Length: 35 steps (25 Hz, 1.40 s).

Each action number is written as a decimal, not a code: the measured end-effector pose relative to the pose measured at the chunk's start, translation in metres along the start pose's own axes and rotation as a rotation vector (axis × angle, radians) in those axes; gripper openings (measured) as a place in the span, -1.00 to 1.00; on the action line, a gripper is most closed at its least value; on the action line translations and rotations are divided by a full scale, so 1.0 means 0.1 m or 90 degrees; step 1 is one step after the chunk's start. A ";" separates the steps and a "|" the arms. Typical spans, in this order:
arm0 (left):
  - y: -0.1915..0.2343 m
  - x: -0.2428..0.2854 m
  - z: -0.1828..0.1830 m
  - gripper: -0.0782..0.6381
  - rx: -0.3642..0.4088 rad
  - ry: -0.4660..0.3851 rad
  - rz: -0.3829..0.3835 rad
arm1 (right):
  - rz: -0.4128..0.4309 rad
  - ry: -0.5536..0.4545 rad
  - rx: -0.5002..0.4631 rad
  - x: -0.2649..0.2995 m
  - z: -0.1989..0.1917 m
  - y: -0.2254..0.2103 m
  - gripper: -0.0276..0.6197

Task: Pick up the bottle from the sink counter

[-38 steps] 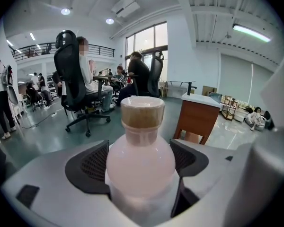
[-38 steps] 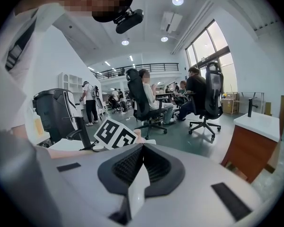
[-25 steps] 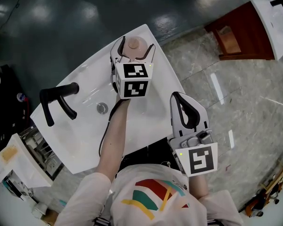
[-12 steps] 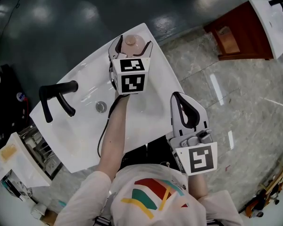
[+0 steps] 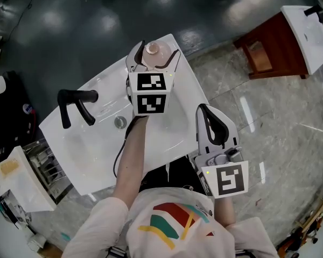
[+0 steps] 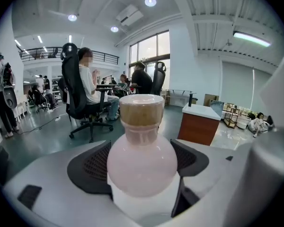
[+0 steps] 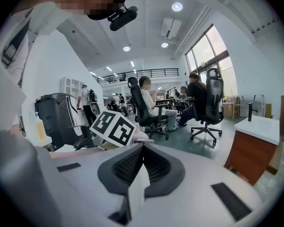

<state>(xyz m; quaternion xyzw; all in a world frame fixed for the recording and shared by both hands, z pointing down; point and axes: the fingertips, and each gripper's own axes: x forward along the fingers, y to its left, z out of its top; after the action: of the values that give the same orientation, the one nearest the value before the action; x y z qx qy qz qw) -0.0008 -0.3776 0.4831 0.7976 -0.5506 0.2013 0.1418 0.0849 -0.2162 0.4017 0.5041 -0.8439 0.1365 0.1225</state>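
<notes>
Our left gripper (image 5: 158, 51) reaches out over the counter (image 5: 86, 160) to its far corner, the one well away from the black faucet (image 5: 75, 104). The bottle (image 6: 142, 162) is there, upright, between the two jaws. In the left gripper view the jaws are closed in on it: the black pads (image 6: 87, 169) press against either side of its round pale pink body, and its tan cap (image 6: 142, 110) rises above them. From the head view we look straight down on the cap, with the jaws curving round the body on both sides. We cannot tell whether the bottle's base rests on the counter or is just off it.

Our right gripper (image 7: 141, 157) is held close to our body, off the counter's near edge and above the marble floor (image 5: 269, 117). Its jaws are pressed together with nothing between them.

The basin lies between the faucet and our left arm, with the drain (image 5: 120, 122) near its middle. A brown cabinet (image 5: 269, 47) with a white top stands well apart to the right.
</notes>
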 end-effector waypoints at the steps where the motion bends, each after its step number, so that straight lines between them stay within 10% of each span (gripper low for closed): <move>1: 0.00 -0.09 0.09 0.29 0.002 -0.009 0.001 | 0.000 -0.008 0.002 -0.01 0.07 0.03 -0.88; 18: 0.37 -2.41 1.50 0.29 0.013 -0.203 0.085 | 0.060 -0.189 -0.070 -0.50 1.60 0.91 -0.88; 35: 0.85 -4.74 1.05 0.29 0.031 -0.308 0.348 | 0.262 -0.248 -0.163 -0.72 1.74 2.38 -0.88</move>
<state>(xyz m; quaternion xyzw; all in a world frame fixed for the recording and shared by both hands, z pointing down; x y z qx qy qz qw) -0.2111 -0.0657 0.1649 0.6485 -0.7563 0.0503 -0.0703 -0.1039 -0.1107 0.1890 0.3195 -0.9463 -0.0483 -0.0090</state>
